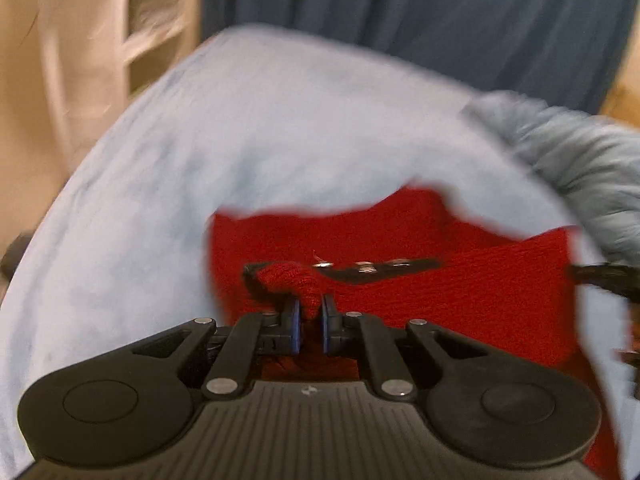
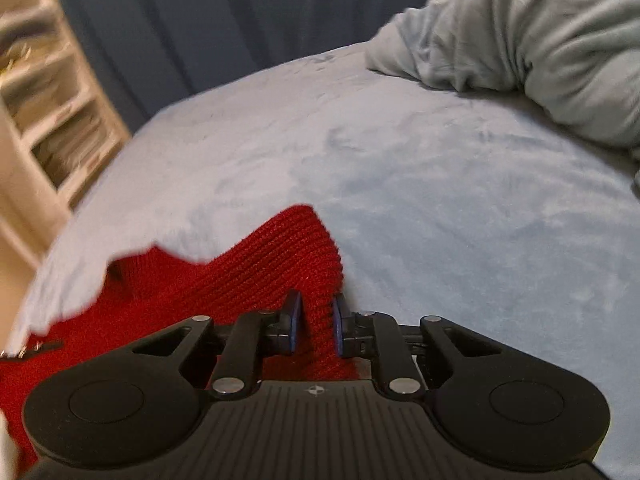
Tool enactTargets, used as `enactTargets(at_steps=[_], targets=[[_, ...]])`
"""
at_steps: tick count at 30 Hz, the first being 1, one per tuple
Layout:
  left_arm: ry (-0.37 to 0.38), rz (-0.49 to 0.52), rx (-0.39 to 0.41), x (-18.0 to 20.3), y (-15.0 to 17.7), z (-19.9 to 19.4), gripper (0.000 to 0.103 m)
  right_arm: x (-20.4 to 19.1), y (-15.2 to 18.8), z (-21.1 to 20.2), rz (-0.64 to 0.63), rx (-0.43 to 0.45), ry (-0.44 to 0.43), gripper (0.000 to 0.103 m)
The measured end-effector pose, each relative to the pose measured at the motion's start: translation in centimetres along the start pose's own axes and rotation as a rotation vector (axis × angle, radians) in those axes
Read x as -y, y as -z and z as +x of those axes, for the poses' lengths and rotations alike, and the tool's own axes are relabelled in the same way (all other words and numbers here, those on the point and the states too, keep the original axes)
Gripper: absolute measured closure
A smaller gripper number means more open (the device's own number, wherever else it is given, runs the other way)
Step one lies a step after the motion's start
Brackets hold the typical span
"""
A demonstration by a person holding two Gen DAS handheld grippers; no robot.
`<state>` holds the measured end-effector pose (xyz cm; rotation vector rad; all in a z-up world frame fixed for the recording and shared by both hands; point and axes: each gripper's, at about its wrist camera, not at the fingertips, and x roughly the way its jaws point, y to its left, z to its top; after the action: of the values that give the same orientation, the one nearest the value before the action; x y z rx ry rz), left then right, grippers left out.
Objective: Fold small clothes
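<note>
A red knitted garment (image 1: 460,292) lies on a pale blue blanket (image 1: 240,140). A black strip with metal snaps (image 1: 380,268) runs across its middle. My left gripper (image 1: 311,306) is shut on a bunched red edge with black trim, the blue pads (image 1: 295,320) pinching the knit. In the right wrist view the same red knit (image 2: 256,276) rises in a ribbed corner. My right gripper (image 2: 316,312) is shut on that ribbed edge, which passes between the blue pads (image 2: 295,320). The other gripper shows dark at the right edge (image 1: 608,276) of the left wrist view.
A crumpled grey-green garment (image 2: 540,40) lies at the back right of the blanket (image 2: 440,180). Dark blue curtains (image 1: 440,8) hang behind. Pale shelves (image 2: 48,120) stand off the left edge of the bed.
</note>
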<state>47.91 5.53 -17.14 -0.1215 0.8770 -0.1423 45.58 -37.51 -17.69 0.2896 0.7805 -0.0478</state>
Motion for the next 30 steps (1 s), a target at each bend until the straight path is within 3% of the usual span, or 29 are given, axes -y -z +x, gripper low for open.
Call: enactTargets(at_steps=[1,3,4,5,7,8,9,11,14,15,16,17,18,19,21,24,27,29,30], targets=[[0.003,-0.021,-0.017,-0.6,-0.1,1.4,0.090,-0.1,0.0,0.4,-0.007,-0.007,0.025,0.083],[-0.009,-0.072,0.037,-0.8,-0.5,2.4,0.081,-0.8,-0.3,1.5,-0.018,-0.032,0.098,0.072],[-0.033,-0.067,0.066,-0.1,-0.8,2.2,0.064,-1.2,-0.4,1.9,-0.039,-0.042,0.142,0.059],[-0.051,-0.053,0.069,0.5,-1.0,2.0,0.054,-1.7,-0.5,1.9,-0.066,-0.043,0.194,0.047],[-0.058,0.001,0.111,1.7,-0.9,0.4,0.022,-2.4,-0.5,0.5,-0.100,0.039,0.225,0.047],[-0.060,0.034,0.158,2.2,-0.6,-0.6,0.019,-2.9,-0.3,-0.7,-0.123,0.109,0.207,0.048],[-0.059,0.080,0.203,2.7,-0.2,-1.4,0.018,-3.5,-0.2,-1.5,-0.163,0.156,0.167,0.050],[-0.015,0.140,0.194,3.3,0.0,-1.2,0.018,-4.9,-0.4,-1.3,-0.229,0.105,0.038,0.077],[0.000,0.163,0.122,3.8,0.6,1.1,0.019,-7.5,-0.9,1.5,-0.294,-0.014,-0.092,0.081],[-0.011,0.172,0.121,3.9,0.8,1.8,0.019,-8.3,-1.0,3.0,-0.326,-0.055,-0.083,0.083],[-0.024,0.184,0.131,4.1,0.9,2.4,0.019,-8.6,-1.0,4.9,-0.366,-0.074,0.007,0.096],[-0.039,0.200,0.140,4.2,0.8,3.1,0.019,-8.2,-0.9,7.1,-0.417,-0.080,0.158,0.103],[-0.043,0.214,0.137,4.4,0.6,3.8,0.019,-7.2,-0.8,8.6,-0.429,-0.070,0.307,0.103],[-0.051,0.224,0.124,4.3,0.5,4.3,0.018,-5.6,-0.8,9.5,-0.385,-0.068,0.357,0.103],[-0.068,0.236,0.087,4.1,0.2,5.7,0.017,-3.5,-1.1,8.2,-0.267,-0.028,0.243,0.103],[-0.043,0.208,0.096,3.0,0.3,5.9,0.015,-1.9,-1.4,4.8,-0.165,0.044,0.126,0.100],[-0.047,0.194,0.114,2.7,0.7,5.4,0.015,-2.5,-1.4,2.1,-0.174,0.126,0.020,0.097],[-0.063,0.224,0.121,3.0,1.1,5.5,0.014,-3.9,-0.6,3.6,-0.266,0.019,-0.032,0.097],[-0.075,0.232,0.122,3.2,1.2,5.6,0.013,-4.5,0.4,5.2,-0.330,-0.045,0.001,0.096]])
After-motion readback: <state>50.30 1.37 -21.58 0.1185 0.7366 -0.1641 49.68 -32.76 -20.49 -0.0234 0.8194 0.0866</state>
